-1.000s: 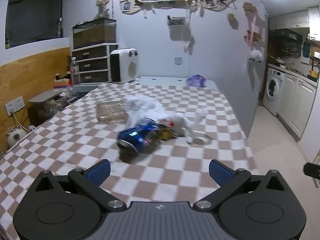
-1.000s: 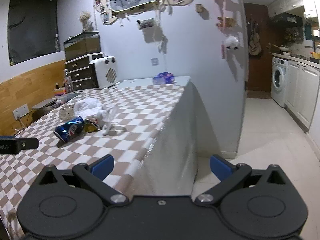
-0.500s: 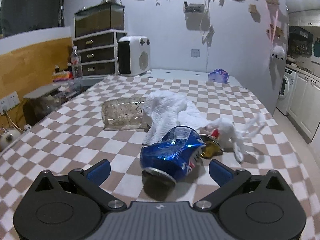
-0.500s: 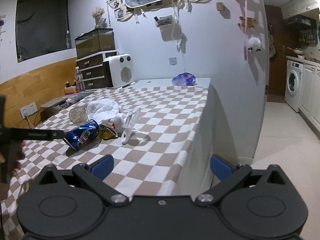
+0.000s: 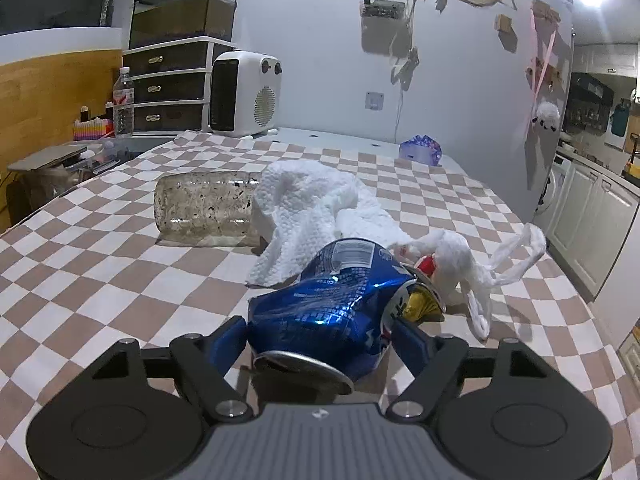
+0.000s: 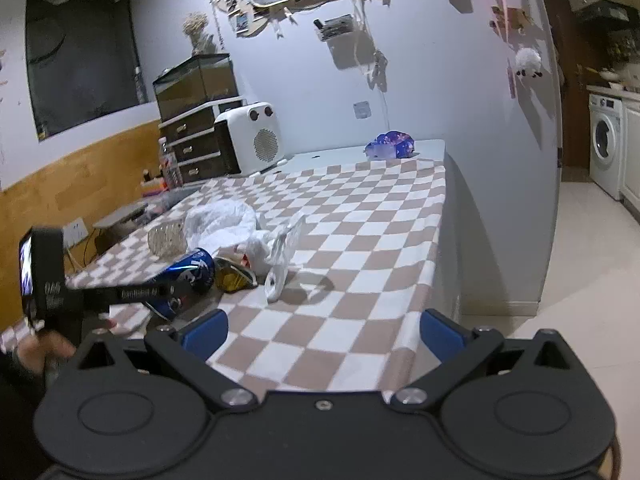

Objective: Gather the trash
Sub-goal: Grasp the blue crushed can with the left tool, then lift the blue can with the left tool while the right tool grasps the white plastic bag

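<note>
Two handheld grippers work over a tabletop [image 5: 100,280] covered in a brown-and-white checkered cloth. The left gripper [image 5: 320,334] has its blue-padded jaws on either side of a crushed blue aluminium drink can [image 5: 332,304] lying on its side on the cloth; the jaws have just been closing, and both pads now sit against the can's dented flanks. The can carries a white label panel with small print and white lettering on the blue, too small and crumpled to read; no brand can be made out. Touching the can's far end is a crumpled yellow wrapper [image 5: 420,306], and just beyond it a white plastic bag with loose handles [image 5: 472,276]. A crumpled white paper towel [image 5: 308,212] lies behind the can, draped against a clear, dirty plastic bottle on its side [image 5: 204,208]. In the right wrist view the right gripper [image 6: 324,332] hangs above the near edge of the tabletop, its jaws wide apart with nothing between them. There the left tool's black arm shows some pale printing, unreadable. A white fan heater [image 5: 244,94] stands at the far end.
</note>
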Motion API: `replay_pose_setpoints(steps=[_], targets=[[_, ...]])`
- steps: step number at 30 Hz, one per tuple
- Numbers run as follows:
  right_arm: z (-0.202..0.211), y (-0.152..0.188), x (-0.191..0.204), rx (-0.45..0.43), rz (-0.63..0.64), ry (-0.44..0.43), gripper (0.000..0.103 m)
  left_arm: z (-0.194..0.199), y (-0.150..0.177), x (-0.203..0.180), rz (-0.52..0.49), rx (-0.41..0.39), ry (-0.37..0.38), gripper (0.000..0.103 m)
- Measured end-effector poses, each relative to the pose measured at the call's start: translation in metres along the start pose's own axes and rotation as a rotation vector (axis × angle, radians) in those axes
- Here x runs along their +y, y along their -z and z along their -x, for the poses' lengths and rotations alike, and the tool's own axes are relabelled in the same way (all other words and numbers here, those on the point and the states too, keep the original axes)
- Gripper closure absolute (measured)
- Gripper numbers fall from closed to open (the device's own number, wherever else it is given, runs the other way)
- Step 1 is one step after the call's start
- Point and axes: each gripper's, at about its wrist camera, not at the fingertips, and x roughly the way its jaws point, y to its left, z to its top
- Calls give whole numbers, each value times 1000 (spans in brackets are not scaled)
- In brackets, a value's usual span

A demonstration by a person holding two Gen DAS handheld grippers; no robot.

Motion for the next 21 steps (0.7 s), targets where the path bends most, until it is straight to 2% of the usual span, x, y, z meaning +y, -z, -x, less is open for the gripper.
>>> replay_pose_setpoints(steps=[4, 12, 16, 21], targets=[[-15, -11, 6, -18, -9, -32, 5, 15, 2, -5, -17, -19, 32, 25], [-58, -31, 18, -25, 5, -64, 9, 55, 20, -23, -82, -28, 74, 27], [-91, -36, 21, -2, -1, -66, 10, 76, 33, -28, -89, -19, 89, 28], [-134, -37, 19, 62, -47, -79, 17, 101, 46, -29, -93, -2, 107, 30]])
